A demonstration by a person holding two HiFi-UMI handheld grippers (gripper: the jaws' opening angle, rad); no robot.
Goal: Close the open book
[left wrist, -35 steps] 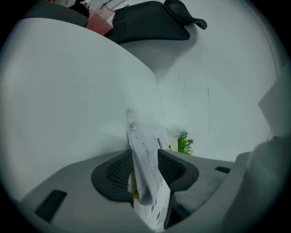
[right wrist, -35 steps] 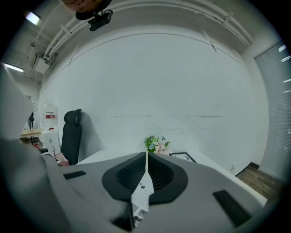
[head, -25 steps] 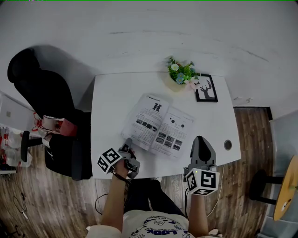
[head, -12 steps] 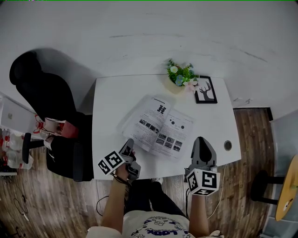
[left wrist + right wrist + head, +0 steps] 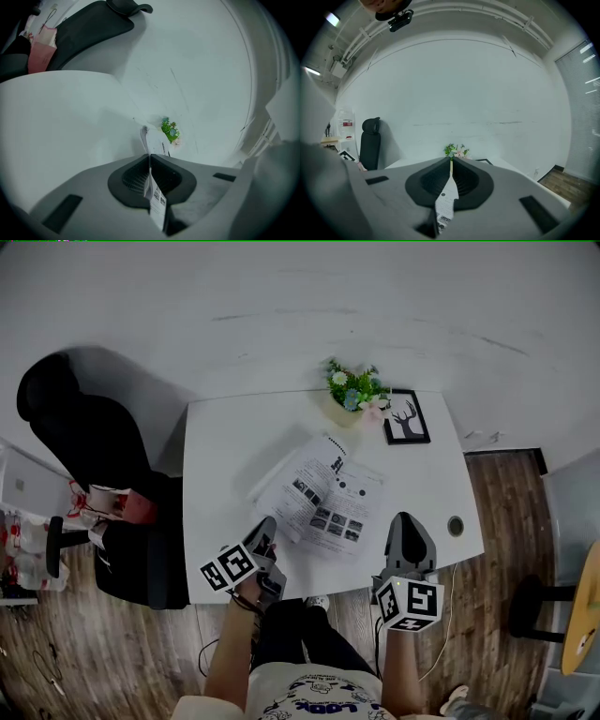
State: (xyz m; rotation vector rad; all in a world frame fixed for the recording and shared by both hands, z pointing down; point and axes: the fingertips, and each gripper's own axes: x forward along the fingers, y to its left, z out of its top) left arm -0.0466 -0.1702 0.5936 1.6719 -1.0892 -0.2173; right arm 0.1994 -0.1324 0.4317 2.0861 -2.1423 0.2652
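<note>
White table (image 5: 220,446), book (image 5: 328,498) page — pinched in left claw (image 5: 265,527)

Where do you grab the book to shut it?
Pinch the left page at its outer near corner, coming from the left. The book lies open, hinged along its spine, and that thin free edge stands raised off the table, so it should swing over.

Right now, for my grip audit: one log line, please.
left gripper: jaws just closing, shut on page, page raised | right gripper: shut, beside book | book: open
</note>
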